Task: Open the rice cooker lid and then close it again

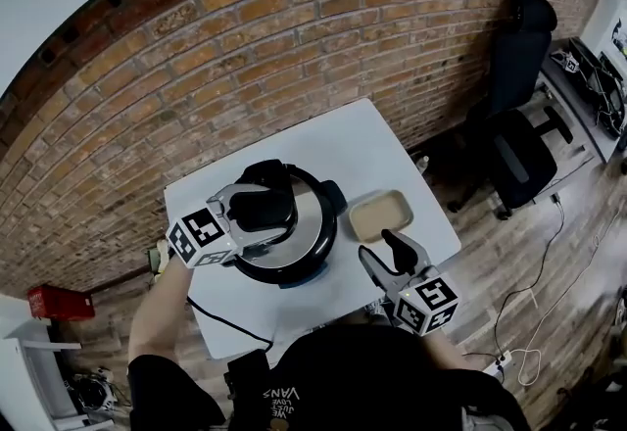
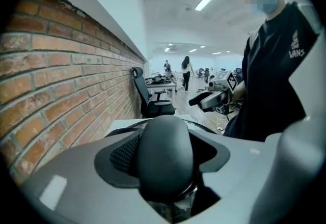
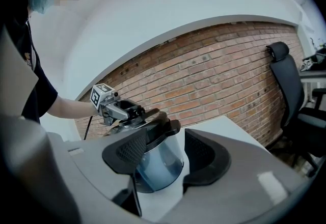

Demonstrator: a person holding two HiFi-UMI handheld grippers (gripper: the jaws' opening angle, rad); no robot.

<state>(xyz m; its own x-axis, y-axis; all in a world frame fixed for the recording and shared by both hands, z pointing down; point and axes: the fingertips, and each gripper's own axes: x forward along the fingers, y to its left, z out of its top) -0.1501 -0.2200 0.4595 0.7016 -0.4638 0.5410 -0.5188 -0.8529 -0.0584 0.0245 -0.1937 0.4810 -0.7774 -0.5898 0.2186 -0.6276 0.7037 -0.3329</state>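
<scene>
The rice cooker [image 1: 286,270], with a bluish body and a steel lid [image 1: 315,221], stands on the white table [image 1: 382,140]. My left gripper [image 1: 269,215] reaches in from the left, its jaws standing wide and shut on the lid's black handle [image 1: 263,204]. In the left gripper view the handle [image 2: 165,157] fills the space between the pads. In the right gripper view the lid looks slightly tilted on the cooker [image 3: 155,164]. My right gripper [image 1: 384,253] hangs open to the cooker's front right, apart from it, with nothing between its pads [image 3: 131,152].
A shallow tan tray [image 1: 380,214] lies on the table right of the cooker. A brick wall runs behind the table. A black office chair [image 1: 514,150] stands to the right on the wooden floor. The cooker's cable [image 1: 230,321] drops off the table's front edge.
</scene>
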